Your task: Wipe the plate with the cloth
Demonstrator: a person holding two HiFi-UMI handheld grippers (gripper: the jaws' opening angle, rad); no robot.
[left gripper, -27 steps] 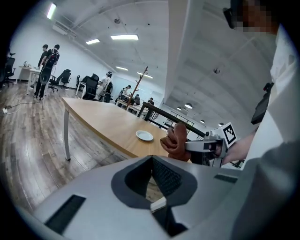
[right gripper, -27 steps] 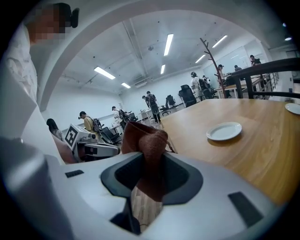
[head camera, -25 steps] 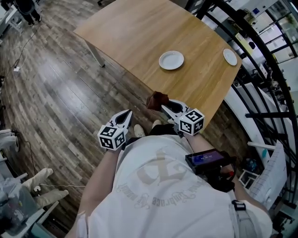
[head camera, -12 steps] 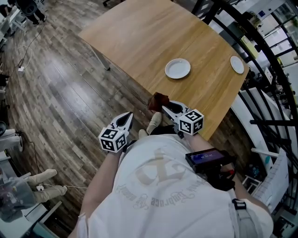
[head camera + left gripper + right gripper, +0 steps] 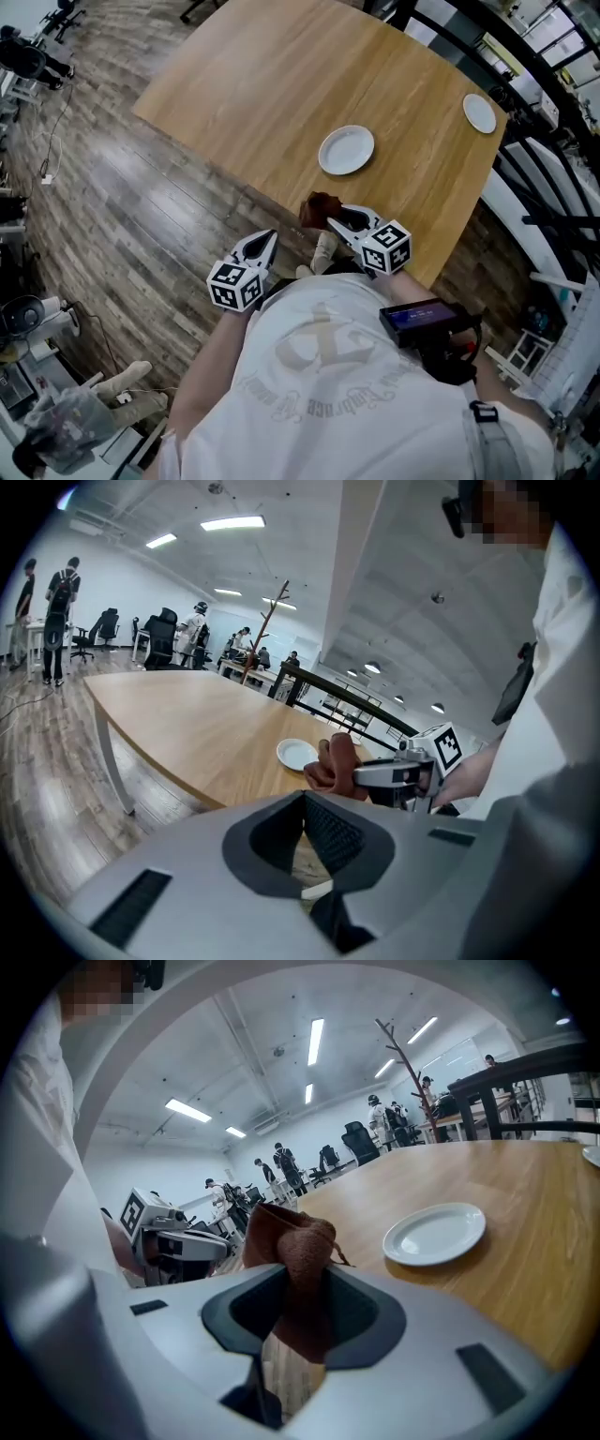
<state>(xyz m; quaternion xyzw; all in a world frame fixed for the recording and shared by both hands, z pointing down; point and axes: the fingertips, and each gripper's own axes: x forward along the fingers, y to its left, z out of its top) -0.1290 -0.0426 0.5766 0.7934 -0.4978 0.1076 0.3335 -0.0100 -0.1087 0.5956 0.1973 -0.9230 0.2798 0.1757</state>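
Observation:
A white plate lies on the wooden table, a short way in from its near edge. My right gripper hangs at that edge, shut on a bunched brown cloth that sticks up out of the jaws. In the right gripper view the cloth fills the jaws of the right gripper, and the plate sits ahead to the right. My left gripper is over the floor, left of the cloth. The left gripper is shut and holds nothing. It faces the cloth and plate.
A second white plate lies near the table's far right corner. Black railings run along the right of the table. Wood floor spreads to the left. Far off in the room are people, office chairs and a coat stand.
The view has shifted as the person moves, and the plate now lies slightly nearer the cloth. Both grippers keep their pose, and the cloth stays clamped in the right one.

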